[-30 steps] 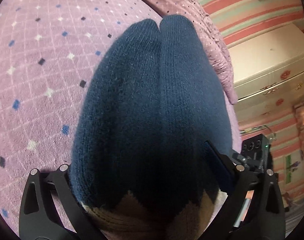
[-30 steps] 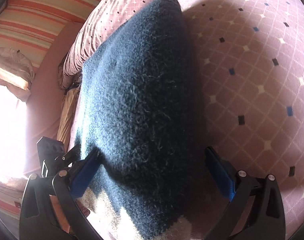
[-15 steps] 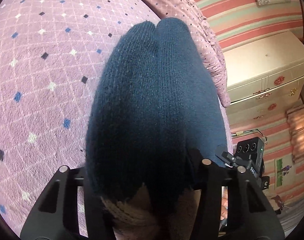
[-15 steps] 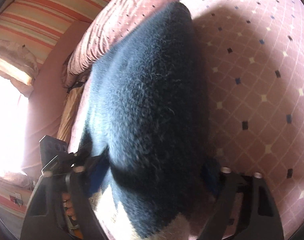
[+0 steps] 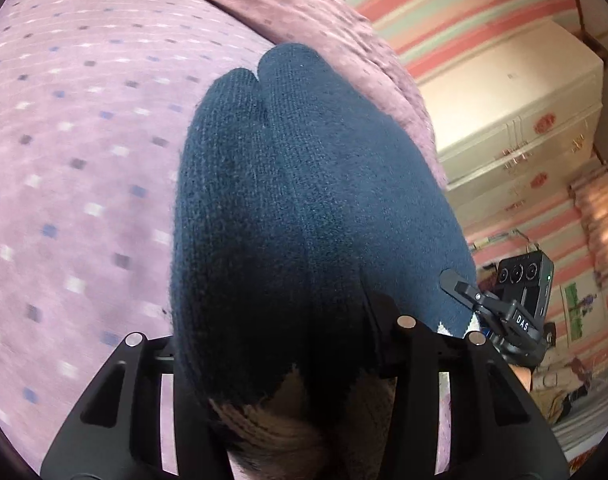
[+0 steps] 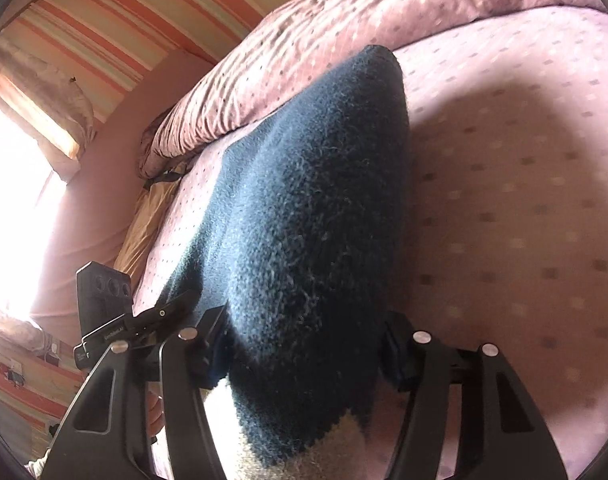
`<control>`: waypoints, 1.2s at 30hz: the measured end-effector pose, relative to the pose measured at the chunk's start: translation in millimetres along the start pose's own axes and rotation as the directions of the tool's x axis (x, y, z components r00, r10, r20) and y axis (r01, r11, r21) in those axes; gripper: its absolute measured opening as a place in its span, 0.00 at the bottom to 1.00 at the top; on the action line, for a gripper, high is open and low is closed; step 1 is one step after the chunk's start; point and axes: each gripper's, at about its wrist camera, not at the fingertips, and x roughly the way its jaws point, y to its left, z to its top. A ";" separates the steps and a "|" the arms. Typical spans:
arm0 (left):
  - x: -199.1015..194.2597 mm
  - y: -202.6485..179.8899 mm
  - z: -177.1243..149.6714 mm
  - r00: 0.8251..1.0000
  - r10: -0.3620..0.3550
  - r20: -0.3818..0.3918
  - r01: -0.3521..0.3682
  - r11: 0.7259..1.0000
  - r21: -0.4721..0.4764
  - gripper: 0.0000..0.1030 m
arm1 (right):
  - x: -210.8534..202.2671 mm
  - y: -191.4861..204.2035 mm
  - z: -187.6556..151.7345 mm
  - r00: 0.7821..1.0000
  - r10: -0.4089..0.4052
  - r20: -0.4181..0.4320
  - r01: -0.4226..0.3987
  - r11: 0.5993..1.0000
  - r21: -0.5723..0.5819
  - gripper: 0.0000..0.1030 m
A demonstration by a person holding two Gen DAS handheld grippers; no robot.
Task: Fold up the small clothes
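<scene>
I have the dark navy knitted garment with a beige zigzag band (image 5: pixel 304 216) pinched in both tongs, lifted above the pink diamond-patterned bedspread (image 5: pixel 76 168). My left gripper (image 5: pixel 272 360) and right gripper (image 6: pixel 304 344) each clamp thick bunched wool near the beige edge. I judge either bite could slip, or uneven pull could skew the fold.

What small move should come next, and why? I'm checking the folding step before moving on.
Probably carry the dark navy knitted garment with the beige band forward and lay its far end on the pink diamond-patterned bedspread. Both the left gripper and the right gripper look shut on its near edge, and the knit drapes away from them, seemingly lifted at the near end.
</scene>
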 end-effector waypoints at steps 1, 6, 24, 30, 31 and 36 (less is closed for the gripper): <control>6.1 -11.5 -4.0 1.000 -0.008 -0.009 0.008 1.000 0.013 0.43 | -14.9 -7.0 -1.4 1.000 -0.008 0.007 0.008 1.000 -0.006 0.57; 54.5 -91.6 -44.9 0.997 -0.037 -0.068 0.043 0.995 0.088 0.43 | -102.7 -57.8 -12.2 0.997 -0.067 0.039 0.067 0.998 -0.001 0.57; 209.9 -270.0 -177.3 0.989 0.015 -0.147 0.022 0.969 0.247 0.43 | -287.6 -230.3 -64.4 0.967 -0.220 0.127 0.218 0.976 0.029 0.57; 224.7 -277.0 -201.6 0.982 0.183 -0.048 -0.159 0.936 0.313 0.58 | -270.3 -258.8 -70.8 0.962 -0.256 0.097 0.254 0.967 0.037 0.68; 222.8 -276.7 -203.2 0.981 0.192 -0.033 -0.173 0.935 0.309 0.66 | -272.6 -264.8 -73.7 0.963 -0.245 0.113 0.238 0.968 0.074 0.70; 190.1 -277.1 -216.1 0.957 0.276 0.088 -0.288 0.883 0.371 0.92 | -297.2 -278.2 -87.1 0.947 -0.264 0.184 0.240 0.960 0.143 0.88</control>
